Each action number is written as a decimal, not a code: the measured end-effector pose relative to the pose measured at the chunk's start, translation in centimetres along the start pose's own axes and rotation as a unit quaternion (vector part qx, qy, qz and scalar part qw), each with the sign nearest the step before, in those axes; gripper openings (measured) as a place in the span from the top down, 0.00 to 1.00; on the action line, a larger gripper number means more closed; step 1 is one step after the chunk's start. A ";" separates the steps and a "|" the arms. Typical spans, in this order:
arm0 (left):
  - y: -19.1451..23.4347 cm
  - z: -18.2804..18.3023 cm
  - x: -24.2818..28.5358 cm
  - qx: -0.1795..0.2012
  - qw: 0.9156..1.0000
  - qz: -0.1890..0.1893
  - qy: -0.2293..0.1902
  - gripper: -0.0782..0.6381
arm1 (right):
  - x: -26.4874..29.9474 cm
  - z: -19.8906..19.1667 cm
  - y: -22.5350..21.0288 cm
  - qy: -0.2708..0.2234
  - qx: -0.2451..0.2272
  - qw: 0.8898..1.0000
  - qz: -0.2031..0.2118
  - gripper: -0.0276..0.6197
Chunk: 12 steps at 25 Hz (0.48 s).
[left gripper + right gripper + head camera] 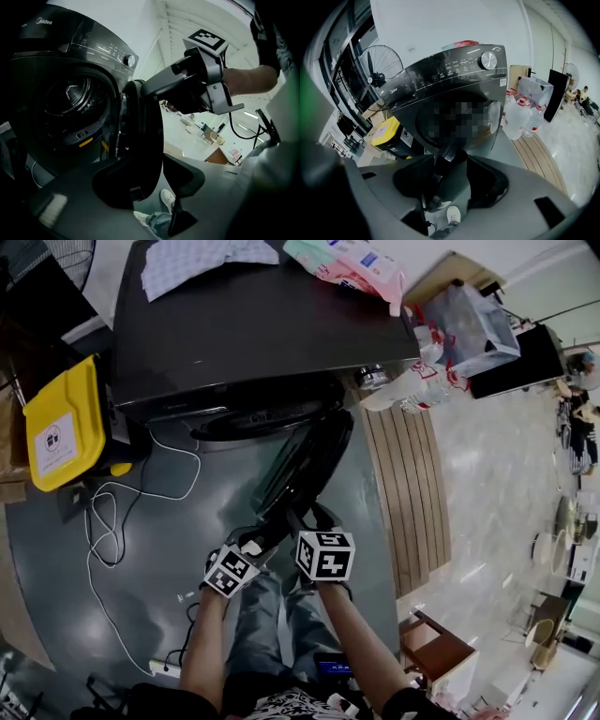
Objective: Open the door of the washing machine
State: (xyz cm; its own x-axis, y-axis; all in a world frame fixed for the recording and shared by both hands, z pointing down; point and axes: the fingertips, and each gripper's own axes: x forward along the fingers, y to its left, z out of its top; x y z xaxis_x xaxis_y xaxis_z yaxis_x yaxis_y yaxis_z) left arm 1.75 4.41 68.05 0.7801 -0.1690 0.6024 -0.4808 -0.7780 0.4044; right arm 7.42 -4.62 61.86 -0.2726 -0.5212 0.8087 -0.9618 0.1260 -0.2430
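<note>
The dark washing machine (262, 334) has its round door (302, 463) swung out toward me, and the drum (70, 108) shows behind it. My left gripper (255, 542) is at the door's free edge. In the left gripper view the door (140, 136) stands between the spread jaws, against the left jaw, with a slit of light at the right one. My right gripper (307, 519) sits at the same edge, a little higher, and appears in the left gripper view (149, 88) too. In the right gripper view the door's thin edge (443, 164) runs between wide jaws, with floor showing beside it.
A yellow bin (66, 423) stands left of the machine, with white cables (112, 521) and a power strip (164, 668) on the floor. Water bottles (412, 390) and a slatted wooden board (408, 493) lie to the right. Cloth (202, 263) and packets (361, 263) rest on top.
</note>
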 end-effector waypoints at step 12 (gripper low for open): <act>4.8 4.1 -5.5 -0.084 0.979 0.126 -0.134 0.71 | -2.5 -2.3 -3.6 0.013 0.001 1.000 -0.015 0.67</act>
State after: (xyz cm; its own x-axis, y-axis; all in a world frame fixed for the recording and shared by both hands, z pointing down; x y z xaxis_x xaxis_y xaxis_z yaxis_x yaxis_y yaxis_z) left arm -3.24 -0.91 63.83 0.6941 -0.5140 0.5040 -0.7135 -0.5841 0.3870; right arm 11.47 -1.81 61.97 -0.2439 -0.5022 0.8297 -0.9696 0.1094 -0.2188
